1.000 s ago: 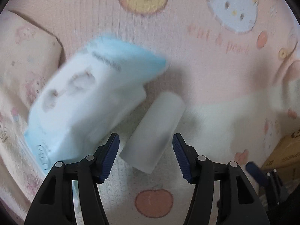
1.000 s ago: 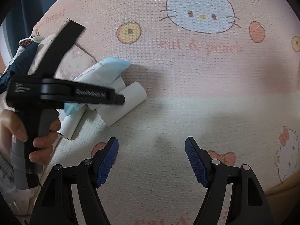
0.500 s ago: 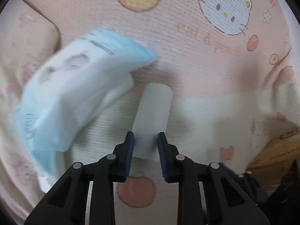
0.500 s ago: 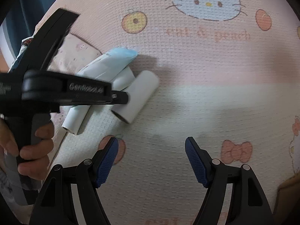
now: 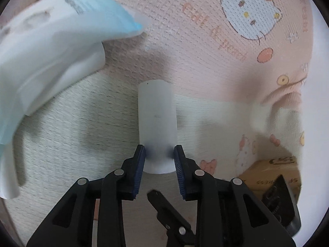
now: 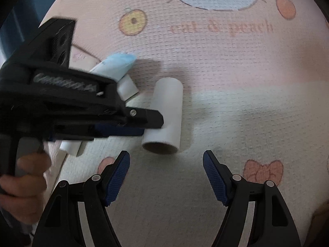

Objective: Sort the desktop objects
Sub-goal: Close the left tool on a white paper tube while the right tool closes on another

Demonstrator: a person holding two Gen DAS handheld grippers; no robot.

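Observation:
A white paper roll (image 5: pixel 157 123) lies on the pink and cream cartoon cloth (image 5: pixel 205 65). My left gripper (image 5: pixel 160 156) is shut on the roll's near end, blue pads pressed against both sides. The right wrist view shows the same roll (image 6: pixel 167 113) with the left gripper's fingers (image 6: pixel 144 121) clamped on it from the left. A white and blue tissue pack (image 5: pixel 51 47) lies to the left of the roll, also seen in the right wrist view (image 6: pixel 117 65). My right gripper (image 6: pixel 166 175) is open and empty, just in front of the roll.
Another white roll (image 6: pixel 71 147) lies partly hidden under the left gripper. A brown cardboard box (image 5: pixel 271 170) stands at the lower right of the left wrist view. The cloth (image 6: pixel 226 61) stretches far and right.
My left gripper closed on the white roll's end and has swung it round with the view. My right gripper has moved closer to the roll and stays open.

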